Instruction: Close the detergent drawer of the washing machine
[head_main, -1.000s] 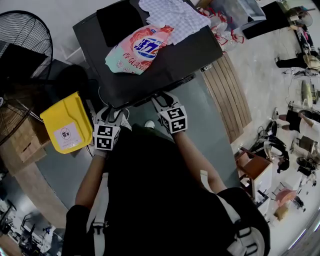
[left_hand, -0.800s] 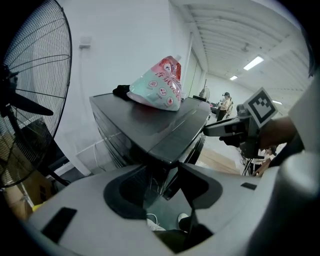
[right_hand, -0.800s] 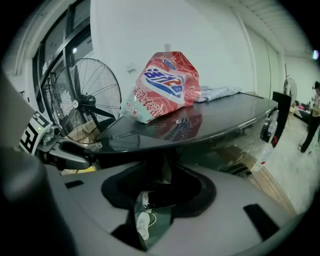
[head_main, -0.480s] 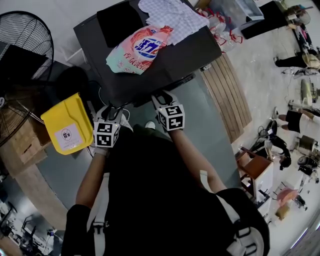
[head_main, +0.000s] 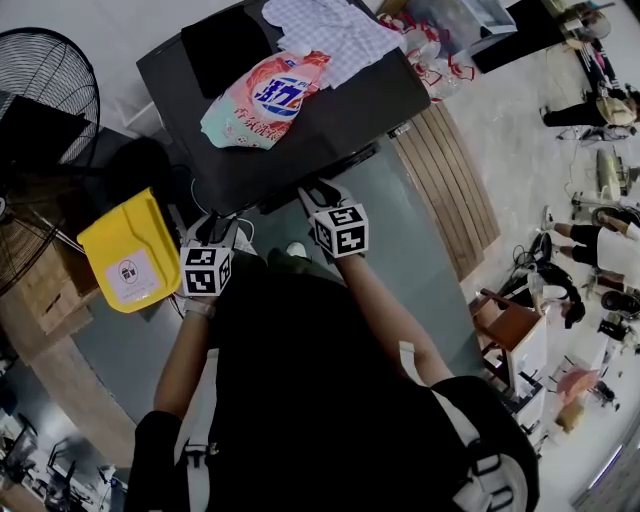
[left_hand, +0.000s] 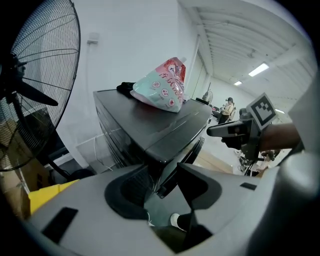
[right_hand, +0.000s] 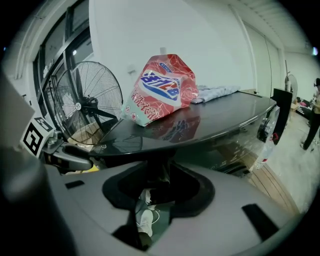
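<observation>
- While your right gripper (head_main: 320, 190) sat at the front edge of the washing machine (head_main: 330, 120), its fingers (head_main: 340, 197) stood slightly apart and held nothing. Only your shoe (right_hand: 145, 220) showed through the gap.
- Just ahead of those fingertips, under the overhang of the top, was the dark front face where the detergent drawer belongs. No view showed whether it stood proud or sat flush.
- Off to the left of them, near the machine's corner, your left gripper (head_main: 214, 224) hung with its jaws likewise parted and empty.
- To do this step well, you probably needed to set the fingertips flat on the drawer's face. A straight, level push until it seated looked best, since a skewed shove could have jammed it.
- Farther beyond the fingers, the detergent bag (head_main: 262, 95) and the checked cloth (head_main: 335, 35) lay on the top, and the yellow bin (head_main: 125, 250) sat left of your left gripper.
- Compared with a second before, your right gripper had crept a touch closer to the front edge. Your left had hardly stirred, and nothing on the top had moved.
</observation>
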